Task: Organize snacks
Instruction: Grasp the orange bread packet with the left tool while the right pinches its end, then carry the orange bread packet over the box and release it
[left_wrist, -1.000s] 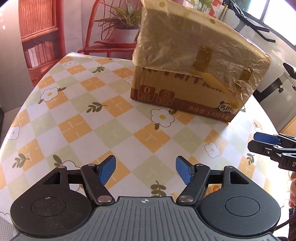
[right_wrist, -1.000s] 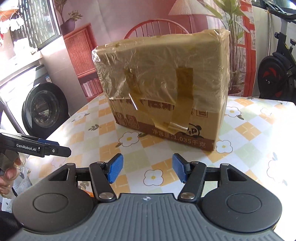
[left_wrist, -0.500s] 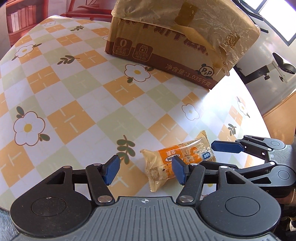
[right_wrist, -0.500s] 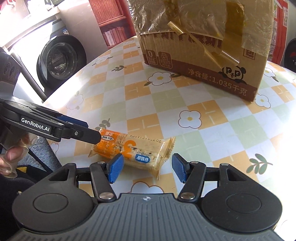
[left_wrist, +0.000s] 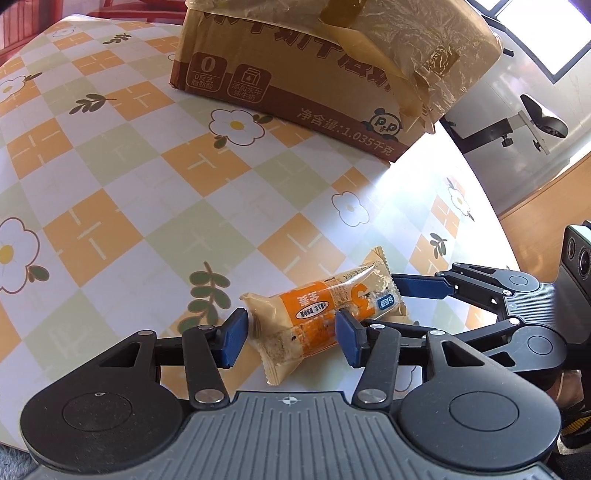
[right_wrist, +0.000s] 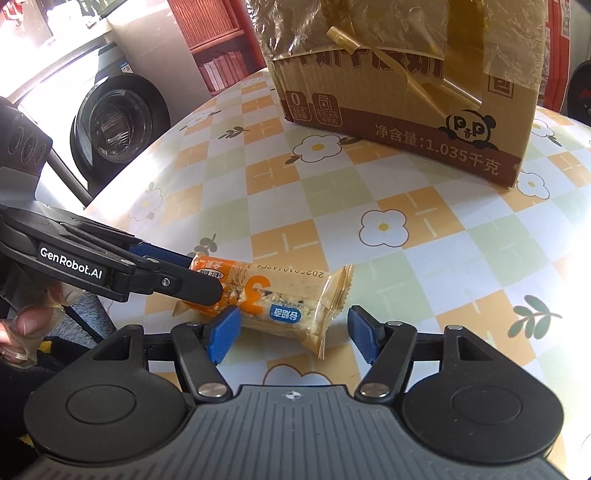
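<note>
Orange-wrapped snack bar (left_wrist: 325, 317) lay on flowered tablecloth (left_wrist: 129, 177), left gripper (left_wrist: 291, 338) jaws closing around it, not yet pressing, right gripper (right_wrist: 295, 334) jaws opening beside its other end, taped cardboard box (right_wrist: 402, 92) behind.

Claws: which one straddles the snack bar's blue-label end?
The right claw, jaws opening around that end of the snack bar; the left claw, jaws closing, straddles the other, orange end.

Readable print on three things

The cardboard box (right_wrist: 402, 110) carries "净含量:1.035千克", a "P&P" panda logo and a large "0" in a framed icon. The snack bar (right_wrist: 273, 295) wrapper shows a big "3" and an upside-down date code. The left hand-held gripper (right_wrist: 207, 282) reads "GenRobot.AI" on its side.
</note>
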